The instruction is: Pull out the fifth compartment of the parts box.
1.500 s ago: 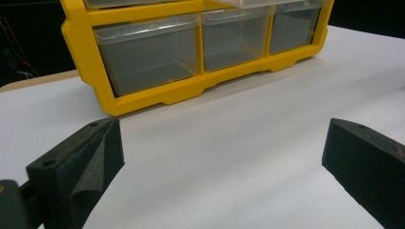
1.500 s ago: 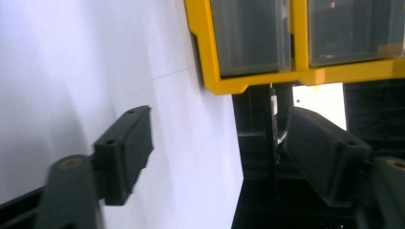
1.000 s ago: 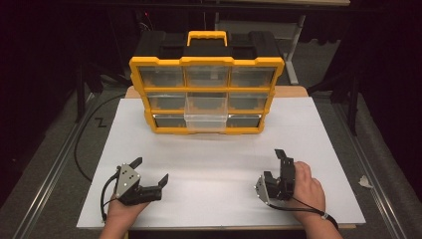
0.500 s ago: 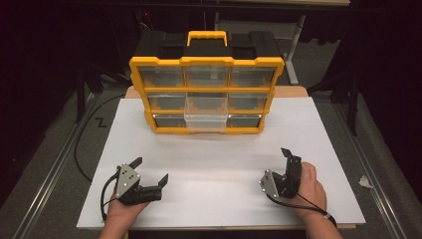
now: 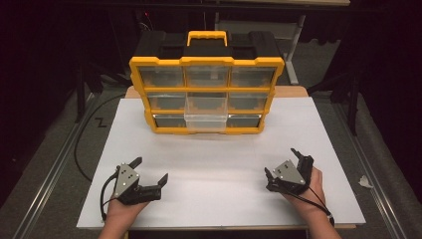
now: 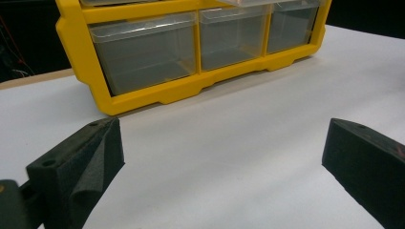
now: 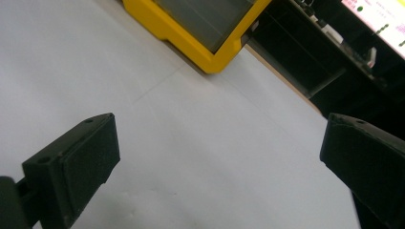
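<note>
Since earlier, we turned our right gripper (image 5: 284,171) leftward, both empty and spread; organizer's (image 5: 207,89) protruding clear drawer (image 5: 205,121): light, rigid, slippery, gripped at front lip.

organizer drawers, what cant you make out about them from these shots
- Yellow organizer, high view: glare and distance leave the contents of its clear drawers unreadable; the pulled-out middle drawer looks empty, not certain.
- Left gripper view: the top edge cuts off the upper rows; the bottom drawers are in frame.
- Right gripper view: just a corner of the organizer is in frame, its drawer front dark.
- The organizer's back is hidden by its own body.
</note>
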`<action>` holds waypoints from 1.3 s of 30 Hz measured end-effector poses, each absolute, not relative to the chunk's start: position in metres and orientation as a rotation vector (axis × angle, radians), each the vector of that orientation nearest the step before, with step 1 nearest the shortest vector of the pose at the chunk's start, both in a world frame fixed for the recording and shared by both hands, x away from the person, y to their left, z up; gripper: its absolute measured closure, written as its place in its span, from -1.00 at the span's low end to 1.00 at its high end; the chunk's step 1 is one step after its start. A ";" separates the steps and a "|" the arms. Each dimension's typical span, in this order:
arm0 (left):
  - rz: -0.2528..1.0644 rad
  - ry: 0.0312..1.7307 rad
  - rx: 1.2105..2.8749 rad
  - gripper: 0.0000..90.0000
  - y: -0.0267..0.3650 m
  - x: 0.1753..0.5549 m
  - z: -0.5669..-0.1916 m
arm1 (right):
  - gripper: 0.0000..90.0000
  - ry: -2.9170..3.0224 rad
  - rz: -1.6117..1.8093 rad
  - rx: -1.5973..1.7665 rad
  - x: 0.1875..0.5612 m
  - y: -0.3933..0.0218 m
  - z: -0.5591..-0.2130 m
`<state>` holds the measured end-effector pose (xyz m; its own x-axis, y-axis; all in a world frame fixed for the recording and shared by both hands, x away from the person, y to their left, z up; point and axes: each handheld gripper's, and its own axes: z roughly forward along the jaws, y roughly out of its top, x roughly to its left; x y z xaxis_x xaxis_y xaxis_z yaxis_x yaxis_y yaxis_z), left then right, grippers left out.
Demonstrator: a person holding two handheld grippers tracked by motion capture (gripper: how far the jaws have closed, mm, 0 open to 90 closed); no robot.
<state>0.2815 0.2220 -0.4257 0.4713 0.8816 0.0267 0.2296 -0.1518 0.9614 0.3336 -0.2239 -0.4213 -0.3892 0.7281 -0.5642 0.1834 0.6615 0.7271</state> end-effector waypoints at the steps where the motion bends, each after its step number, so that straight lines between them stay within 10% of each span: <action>1: 0.768 0.973 1.654 -0.98 0.223 0.282 -0.426 | -0.98 1.913 0.753 0.744 0.333 -0.226 -0.420; 39: 0.732 0.988 1.623 -0.98 0.226 0.282 -0.426 | -0.98 1.810 1.325 1.102 0.318 -0.260 -0.416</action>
<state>0.2824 0.2258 -0.4255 0.4716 0.8816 -0.0180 0.2390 -0.1081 0.9650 0.3177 -0.2605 -0.4164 -0.4507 0.8926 -0.0128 0.2575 0.1437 0.9555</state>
